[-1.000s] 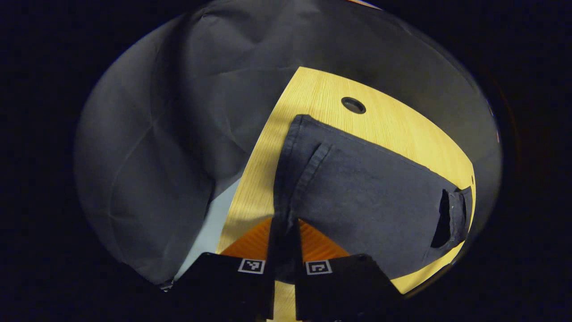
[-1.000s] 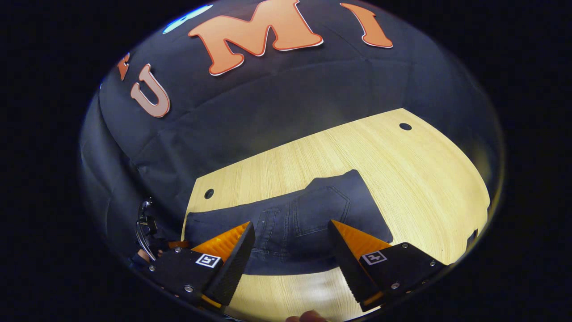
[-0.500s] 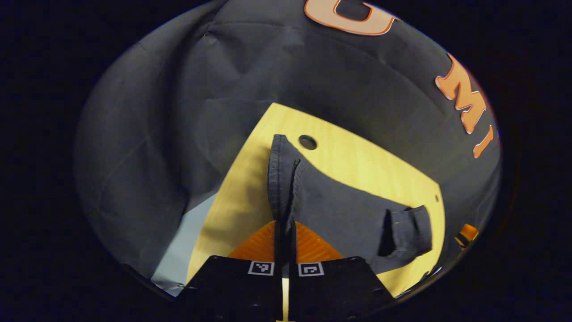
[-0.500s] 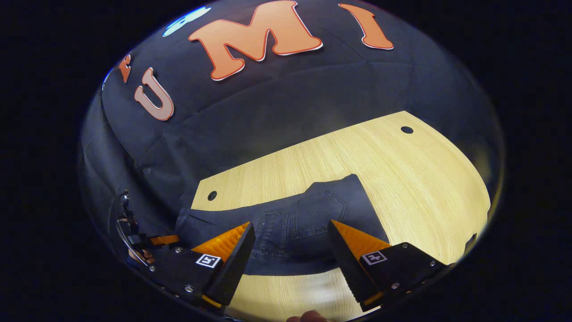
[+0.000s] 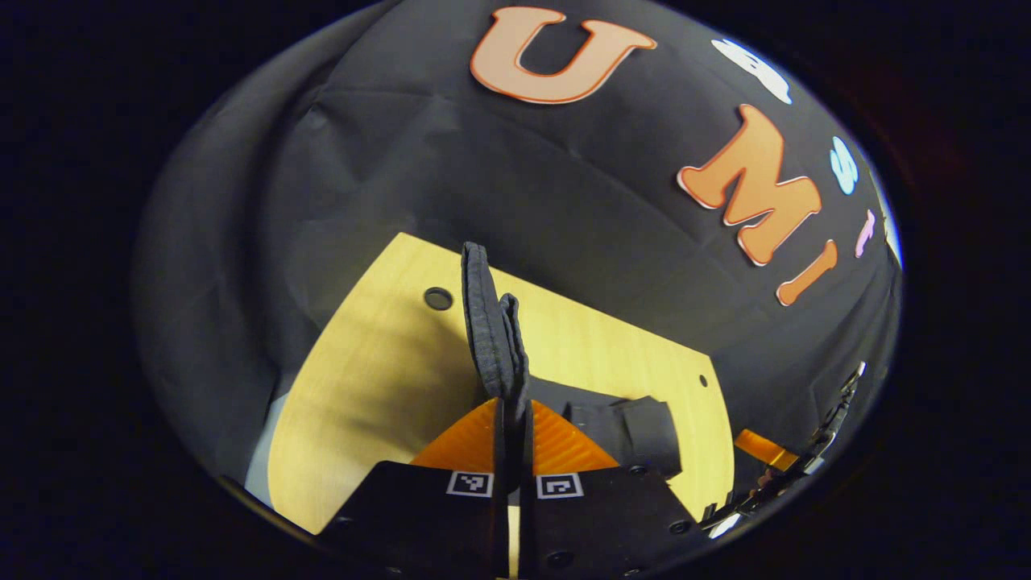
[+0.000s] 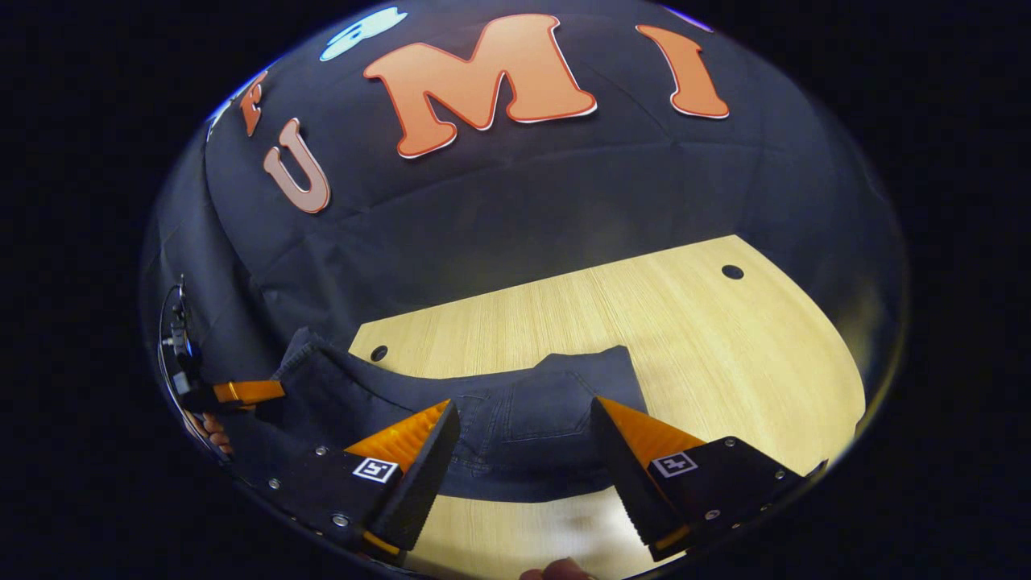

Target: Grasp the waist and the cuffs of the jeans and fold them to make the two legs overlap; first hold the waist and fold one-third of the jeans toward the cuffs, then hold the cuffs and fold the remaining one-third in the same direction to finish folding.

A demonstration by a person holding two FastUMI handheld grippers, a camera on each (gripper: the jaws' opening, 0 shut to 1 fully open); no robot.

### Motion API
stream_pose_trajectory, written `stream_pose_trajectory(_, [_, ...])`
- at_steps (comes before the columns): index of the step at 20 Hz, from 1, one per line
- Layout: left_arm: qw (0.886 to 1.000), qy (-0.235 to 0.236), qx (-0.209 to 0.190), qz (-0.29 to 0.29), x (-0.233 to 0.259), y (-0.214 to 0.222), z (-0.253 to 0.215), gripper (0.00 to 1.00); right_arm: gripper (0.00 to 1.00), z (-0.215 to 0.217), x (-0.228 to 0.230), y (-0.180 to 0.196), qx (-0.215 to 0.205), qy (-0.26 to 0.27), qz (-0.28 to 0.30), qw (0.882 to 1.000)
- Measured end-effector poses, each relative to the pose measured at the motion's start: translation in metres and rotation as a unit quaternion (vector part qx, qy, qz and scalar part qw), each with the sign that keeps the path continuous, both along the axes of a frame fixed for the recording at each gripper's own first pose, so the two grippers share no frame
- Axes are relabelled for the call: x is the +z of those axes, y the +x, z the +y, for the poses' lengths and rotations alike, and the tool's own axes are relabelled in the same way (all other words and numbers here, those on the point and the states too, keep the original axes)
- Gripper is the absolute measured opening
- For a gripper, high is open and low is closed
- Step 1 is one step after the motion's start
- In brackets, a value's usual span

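Lifted higher than a moment ago, the cuffs of the soft, floppy jeans stick up from the tightly pinching left claw, while the wide-open right claw waits over the waist on the table.

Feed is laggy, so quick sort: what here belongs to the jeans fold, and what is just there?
In the job:
jeans
left hand-held gripper, shut on the jeans' cuff end
right hand-held gripper, open over the waist

Just there:
wooden table
table's cable holes
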State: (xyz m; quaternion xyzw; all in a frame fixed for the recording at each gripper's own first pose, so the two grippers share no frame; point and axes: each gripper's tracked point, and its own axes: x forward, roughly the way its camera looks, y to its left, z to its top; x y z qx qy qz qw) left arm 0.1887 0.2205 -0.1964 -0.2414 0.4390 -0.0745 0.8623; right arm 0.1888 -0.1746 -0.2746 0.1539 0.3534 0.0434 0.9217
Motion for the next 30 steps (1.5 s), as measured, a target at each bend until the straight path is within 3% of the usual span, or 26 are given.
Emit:
stream_pose_trajectory(10, [0.997, -0.032, -0.06, -0.041, 0.082, 0.034, -0.169, 0.05, 0.99, -0.062, 0.01, -0.001, -0.01, 0.017, -0.022, 1.0])
stream_pose_trajectory(13, [0.993, -0.032, -0.101, -0.048, 0.092, 0.033, -0.231, 0.05, 0.99, -0.081, 0.006, 0.0, -0.013, 0.019, -0.021, 1.0])
stream_pose_trajectory(20, [0.983, 0.01, -0.182, -0.018, 0.058, 0.009, -0.334, 0.05, 0.99, -0.124, -0.006, 0.005, -0.024, 0.032, -0.018, 0.999])
stream_pose_trajectory(25, [0.974, 0.061, -0.216, 0.017, 0.014, -0.007, -0.386, 0.05, 0.99, -0.145, -0.016, 0.008, -0.018, 0.035, -0.01, 0.999])
stream_pose_trajectory(27, [0.97, 0.065, -0.232, 0.028, 0.006, -0.015, -0.403, 0.1, 0.99, -0.15, -0.015, 0.01, -0.015, 0.036, -0.013, 0.999])
stream_pose_trajectory(30, [0.97, 0.03, -0.24, 0.019, 0.023, -0.028, -0.422, 0.25, 0.98, -0.153, -0.013, 0.013, -0.008, 0.036, -0.018, 0.999])
